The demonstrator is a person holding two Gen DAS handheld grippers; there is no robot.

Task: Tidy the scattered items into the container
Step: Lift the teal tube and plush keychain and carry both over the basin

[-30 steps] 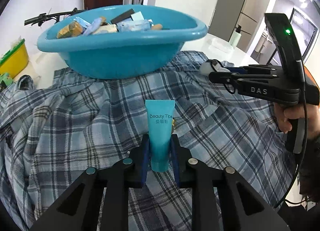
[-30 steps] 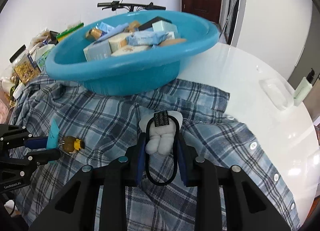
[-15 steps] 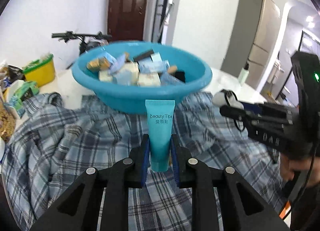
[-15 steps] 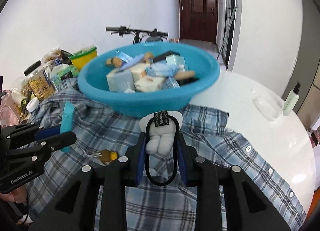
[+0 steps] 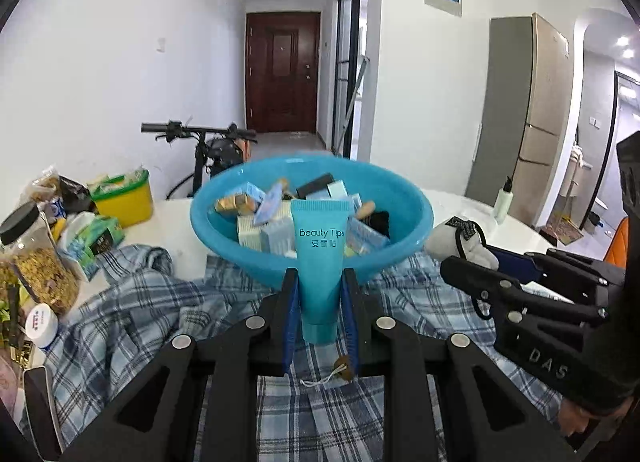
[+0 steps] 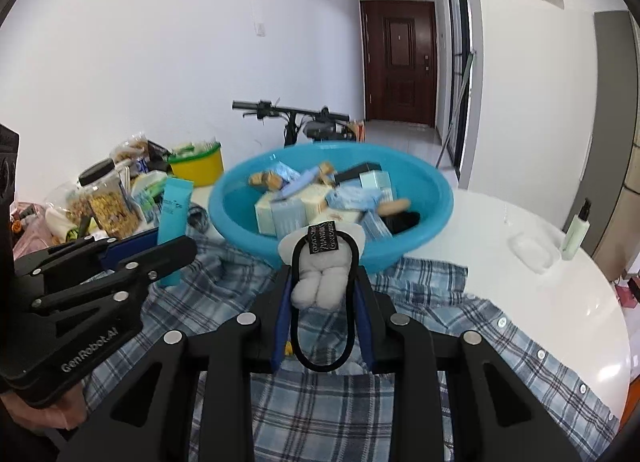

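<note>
Left tongs (image 5: 319, 302) clenched on a teal tube (image 5: 320, 262), cap end down between the blue pads, printed flat end standing up in front of the blue basin (image 5: 240, 238). Seen from the right wrist view, same tube (image 6: 173, 217) held upright above the plaid shirt (image 6: 440, 326), just left of the basin (image 6: 432, 213).

Right tongs (image 6: 323, 302) clenched on a small grey plush toy with a black hair-tie loop (image 6: 320, 282), black label at its top, the loop hanging down between the fingers. From the left wrist view, same toy (image 5: 456, 240) poking out at the tip of the right tongs (image 5: 464, 262), near the basin's right rim.

Basin resting on the shirt (image 5: 140, 310) spread over the white surface (image 6: 560, 302), already holding pale boxes (image 6: 280, 213), blue packets, a black object and what looks like small wrapped snacks, though blur makes these hard to tell. A small brown charm with a white string (image 5: 342, 369) lying on the shirt under the left tongs.

Off to the left, a jar with a black lid (image 5: 36, 258), a yellow tub (image 5: 124, 201) and assorted packets. On the right, a pump bottle (image 6: 576, 229) beside a clear dish (image 6: 532, 252).
</note>
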